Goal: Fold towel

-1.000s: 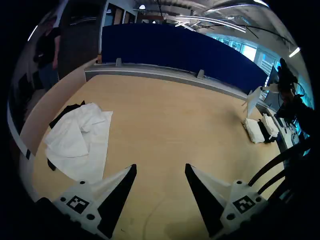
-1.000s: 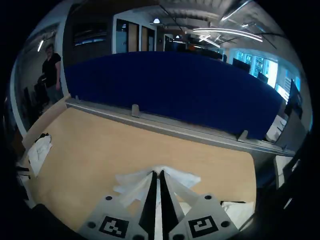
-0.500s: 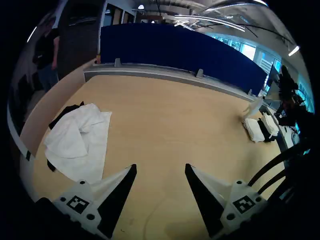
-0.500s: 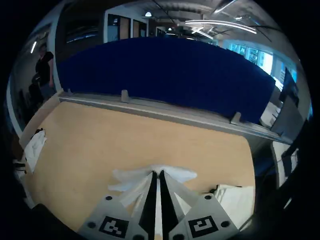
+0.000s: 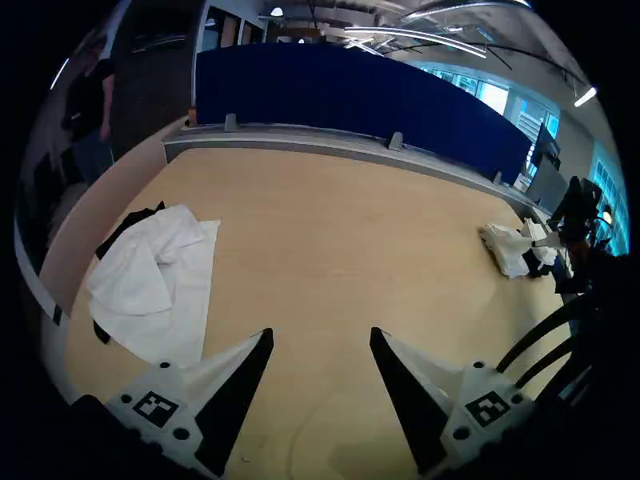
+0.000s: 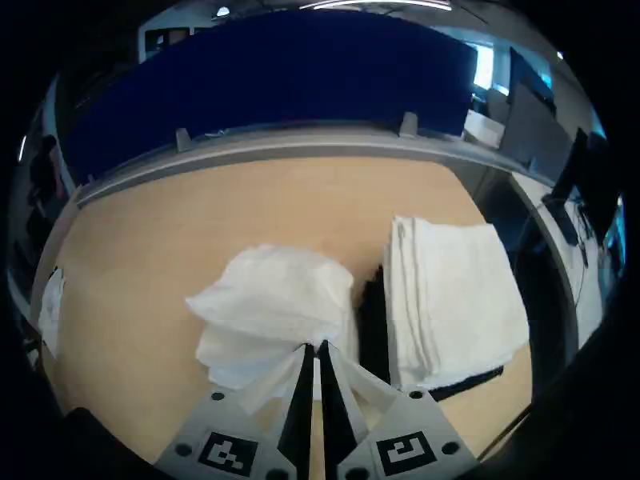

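Your right gripper has its fingers pinched together on the edge of the folded towel. The towel sits low over the bench, just beside the stack of folded towels, with a dark cloth between them. The bundle looks loose, so if you release carelessly the folds may spring open or it may land askew on the dark cloth. Your left gripper hovers with its fingers apart, near the unfolded towels.

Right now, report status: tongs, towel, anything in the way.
Left tongs open, above table. Right tongs shut on white towel, beside folded stack. Loose towel pile lies ahead-left of left tongs.
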